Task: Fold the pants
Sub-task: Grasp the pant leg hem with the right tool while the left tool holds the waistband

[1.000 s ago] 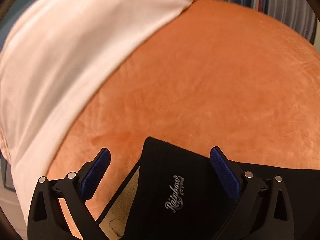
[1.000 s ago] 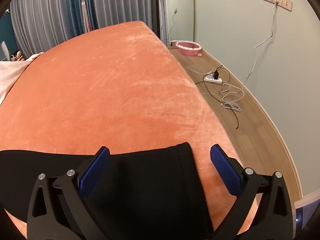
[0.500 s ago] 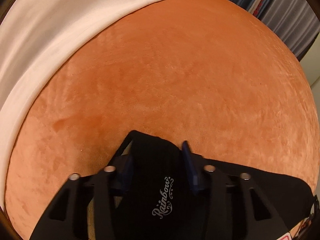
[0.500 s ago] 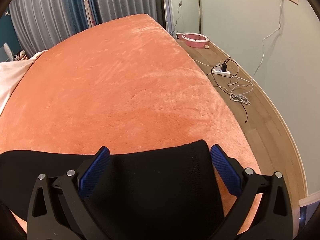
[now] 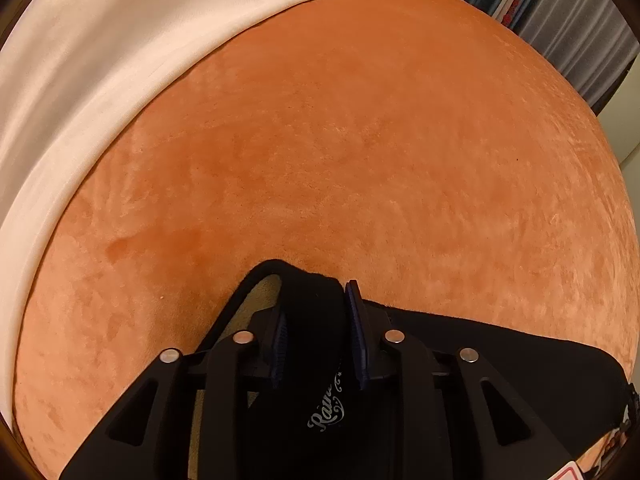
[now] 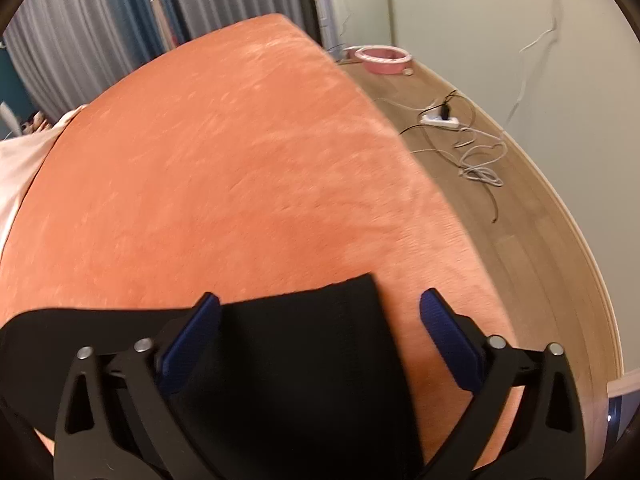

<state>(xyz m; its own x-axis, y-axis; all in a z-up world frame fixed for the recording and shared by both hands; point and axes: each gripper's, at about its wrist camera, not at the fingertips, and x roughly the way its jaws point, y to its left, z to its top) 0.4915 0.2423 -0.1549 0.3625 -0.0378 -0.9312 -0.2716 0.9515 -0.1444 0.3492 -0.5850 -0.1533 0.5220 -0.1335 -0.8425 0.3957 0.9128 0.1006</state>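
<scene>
Black pants [image 5: 500, 360] lie on an orange plush bed cover [image 5: 360, 152]. My left gripper [image 5: 316, 320] is shut on the pants' waistband, which bunches up between the blue pads; a white "Rainbow" logo shows below. In the right wrist view the pants [image 6: 304, 360] end in a corner lying between the fingers of my right gripper [image 6: 320, 320], which is open, the blue pads [image 6: 448, 336] wide apart on either side of the cloth.
A white sheet [image 5: 100, 64] covers the bed's far left. The bed's right edge drops to a wooden floor [image 6: 520, 220] with a power strip and cables [image 6: 440, 120] and a pink bowl [image 6: 384, 58]. Curtains [image 6: 100, 32] hang behind.
My left gripper closed on the waistband and lifted it a little. My right gripper stayed open and shifted left, so the pants corner now sits off-centre between the pads.
</scene>
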